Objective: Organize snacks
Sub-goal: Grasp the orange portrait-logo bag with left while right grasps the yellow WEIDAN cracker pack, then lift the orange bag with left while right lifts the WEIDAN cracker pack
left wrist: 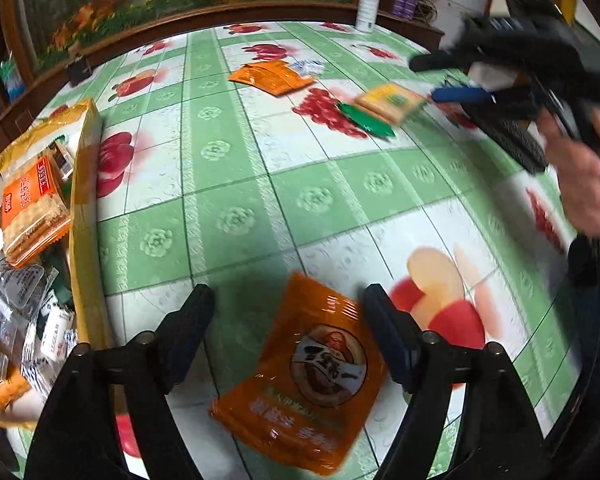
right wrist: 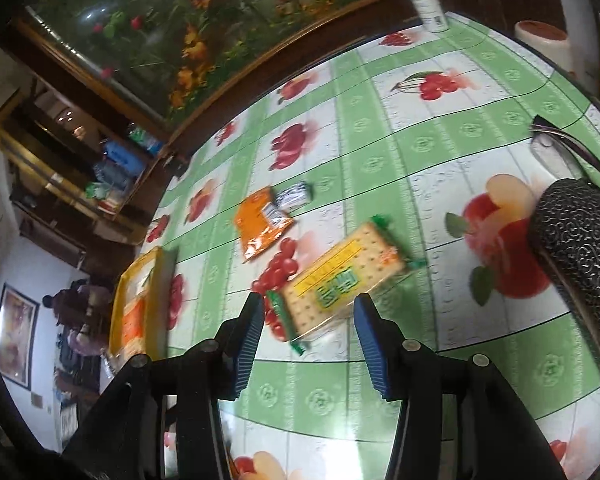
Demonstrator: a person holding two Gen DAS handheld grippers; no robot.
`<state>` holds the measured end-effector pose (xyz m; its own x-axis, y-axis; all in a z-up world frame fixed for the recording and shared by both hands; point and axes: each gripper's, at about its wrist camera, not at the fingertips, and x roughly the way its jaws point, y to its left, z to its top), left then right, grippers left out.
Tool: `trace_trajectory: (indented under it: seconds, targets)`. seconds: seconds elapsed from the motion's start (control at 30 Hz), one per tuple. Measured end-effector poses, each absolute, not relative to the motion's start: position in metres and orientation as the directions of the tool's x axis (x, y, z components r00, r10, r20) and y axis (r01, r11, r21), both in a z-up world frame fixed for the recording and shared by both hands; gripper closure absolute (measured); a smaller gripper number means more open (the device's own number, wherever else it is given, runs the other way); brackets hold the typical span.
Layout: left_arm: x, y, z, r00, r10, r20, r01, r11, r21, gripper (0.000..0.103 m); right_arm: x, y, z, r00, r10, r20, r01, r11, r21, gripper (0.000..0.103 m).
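1. My left gripper [left wrist: 288, 308] hangs over the tablecloth [left wrist: 260, 168] with an orange pouch [left wrist: 304, 376] lying flat between and just below its fingers. The pouch is blurred; I cannot tell whether either pad touches it, but it does not look pinched.
2. Those jaws stand wide, with clear gaps on both sides of the pouch's top edge. Nothing is in their hold.
3. To the left of that gripper sits the yellow box [left wrist: 82, 184], already loaded with cracker packs and small wrapped snacks.
4. My right gripper [right wrist: 310, 316] points down at the cracker pack [right wrist: 340, 276], which lies flat on the cloth, slanted, its near end reaching in between the fingertips.
5. The right jaws are partly open, wider than the pack's end. The blue pads [right wrist: 374, 356] look clear of the wrapper, so I read no grip.
6. A green stick [right wrist: 284, 320] lies against the pack's left side, just by the left pad.
7. Farther off lie another orange pouch [right wrist: 260, 224] and a small silver packet [right wrist: 294, 196], touching each other.
8. From the left camera I see the right gripper [left wrist: 460, 80] and the hand [left wrist: 580, 176] holding it, close to the cracker pack [left wrist: 388, 102].
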<state>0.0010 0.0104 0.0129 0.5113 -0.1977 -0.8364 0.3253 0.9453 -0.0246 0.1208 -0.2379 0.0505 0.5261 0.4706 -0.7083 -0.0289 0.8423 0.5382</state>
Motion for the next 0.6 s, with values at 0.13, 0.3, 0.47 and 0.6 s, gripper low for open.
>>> trace_trajectory:
  seconds: [0.13,0.3,0.47,0.6]
  targets:
    - [-0.011,0.009,0.017,0.498,-0.243,-0.833,0.341,0.937,-0.069,0.025,0.125,-0.243,0.055,0.611,0.336,-0.717,0.014,0.901,0.434,0.050]
    - [-0.028,0.022,0.032,0.509,-0.317,-0.800,0.343,0.927,-0.149,0.025,0.149,-0.248,0.035,0.605,0.314,-0.732,0.019,0.913,0.407,0.047]
    - [-0.038,0.031,0.031,0.503,-0.287,-0.815,0.341,0.933,-0.117,0.025,0.138,-0.230,0.030,0.474,0.442,-0.761,-0.053,0.878,0.476,0.047]
    - [-0.038,0.031,0.028,0.502,-0.266,-0.823,0.349,0.933,-0.089,0.025,0.119,-0.209,0.040,0.366,0.598,-0.713,-0.149,0.794,0.589,0.048]
